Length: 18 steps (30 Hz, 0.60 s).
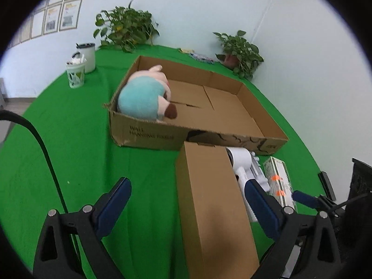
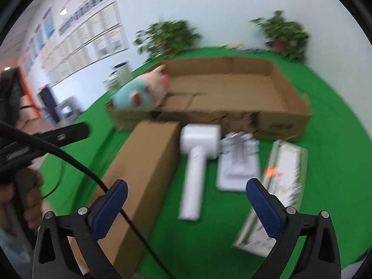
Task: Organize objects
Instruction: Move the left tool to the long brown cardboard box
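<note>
Your left gripper point(image 1: 188, 195) tilts down toward the desk point(image 1: 69, 139) with its jaws spread wide and released; the long cardboard box point(image 1: 209, 197) lies between the two blue pads, and neither pad presses on it. Your right gripper point(image 2: 186, 193) also points down at an angle, jaws fully apart and grasping nothing; below the gap between them lies the handle of a white hair dryer point(image 2: 197, 148). In the right wrist view your left hand point(image 2: 28, 197) shows at the left edge, wrapped around the other tool's grip, with a black cable point(image 2: 76, 160) running across the frame.

The desk is covered in bright green cloth. A wide, shallow open carton point(image 1: 232, 107) sits in the middle, and a stuffed pig point(image 1: 144, 95) in a light blue top lies in its left end against the wall. In front of the carton, left to right, lie the long box, the hair dryer, a white flat packet point(image 2: 237, 162) and a green and white carton point(image 2: 283, 174) with orange marks. Two cups point(image 1: 80, 67) stand at the far left of the desk, and two potted plants point(image 1: 125, 28) stand at its back edge against the pale wall. Framed sheets point(image 1: 55, 16) hang on the left wall
</note>
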Motion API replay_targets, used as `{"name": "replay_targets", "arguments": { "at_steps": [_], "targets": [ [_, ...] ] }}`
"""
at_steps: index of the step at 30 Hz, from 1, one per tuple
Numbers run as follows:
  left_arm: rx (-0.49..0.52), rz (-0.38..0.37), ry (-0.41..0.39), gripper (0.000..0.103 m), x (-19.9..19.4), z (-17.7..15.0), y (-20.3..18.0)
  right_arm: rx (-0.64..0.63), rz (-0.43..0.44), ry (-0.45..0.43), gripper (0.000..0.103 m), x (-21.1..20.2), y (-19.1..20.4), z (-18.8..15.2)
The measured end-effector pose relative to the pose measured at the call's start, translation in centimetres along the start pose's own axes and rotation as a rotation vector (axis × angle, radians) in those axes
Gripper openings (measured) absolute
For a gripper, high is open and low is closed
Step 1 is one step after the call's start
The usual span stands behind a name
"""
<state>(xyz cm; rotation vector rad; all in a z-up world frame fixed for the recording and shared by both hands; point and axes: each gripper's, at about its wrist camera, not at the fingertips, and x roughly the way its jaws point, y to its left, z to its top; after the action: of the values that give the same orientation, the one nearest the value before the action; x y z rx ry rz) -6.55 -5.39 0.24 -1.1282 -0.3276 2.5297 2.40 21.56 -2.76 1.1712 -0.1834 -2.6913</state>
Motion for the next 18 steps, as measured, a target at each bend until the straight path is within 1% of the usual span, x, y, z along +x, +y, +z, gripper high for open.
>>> {"name": "replay_targets", "arguments": {
  "at_steps": [1,3,5,7,9,10,11,14,16,18],
  "targets": [
    [-0.013,-0.052,0.041,0.098,0.5,-0.5,0.2,-0.009,0.07,0.032,0.102,0.2,0.5,-0.6],
    [-0.061,-0.162,0.125,0.098,1.5,-1.5,0.8,-0.02,0.174,0.072,0.102,0.4,1.8,-1.6],
    [-0.106,-0.226,0.179,0.097,2.9,-2.6,1.2,-0.017,0.224,0.092,0.102,0.6,2.9,-2.3],
    [-0.106,-0.243,0.21,0.097,3.8,-3.3,1.2,-0.006,0.25,0.119,0.102,1.4,3.9,-2.6],
    [-0.116,-0.292,0.234,0.092,4.7,-3.8,1.1,0.004,0.244,0.152,0.102,2.5,4.4,-2.6],
    [-0.127,-0.299,0.239,0.091,4.9,-4.0,1.3,0.008,0.251,0.168,0.102,2.9,4.7,-2.6],
    [-0.133,-0.304,0.243,0.09,5.0,-4.1,1.4,0.01,0.263,0.186,0.102,3.3,5.1,-2.7],
    [-0.12,-0.303,0.252,0.089,5.0,-4.2,1.1,-0.001,0.274,0.198,0.102,3.3,5.8,-2.9],
    [-0.113,-0.302,0.257,0.089,4.8,-4.6,0.9,0.01,0.283,0.211,0.102,3.3,5.7,-3.0],
    [-0.114,-0.305,0.266,0.089,4.5,-4.9,0.7,0.031,0.3,0.243,0.102,3.5,5.5,-3.1]
  ]
}}
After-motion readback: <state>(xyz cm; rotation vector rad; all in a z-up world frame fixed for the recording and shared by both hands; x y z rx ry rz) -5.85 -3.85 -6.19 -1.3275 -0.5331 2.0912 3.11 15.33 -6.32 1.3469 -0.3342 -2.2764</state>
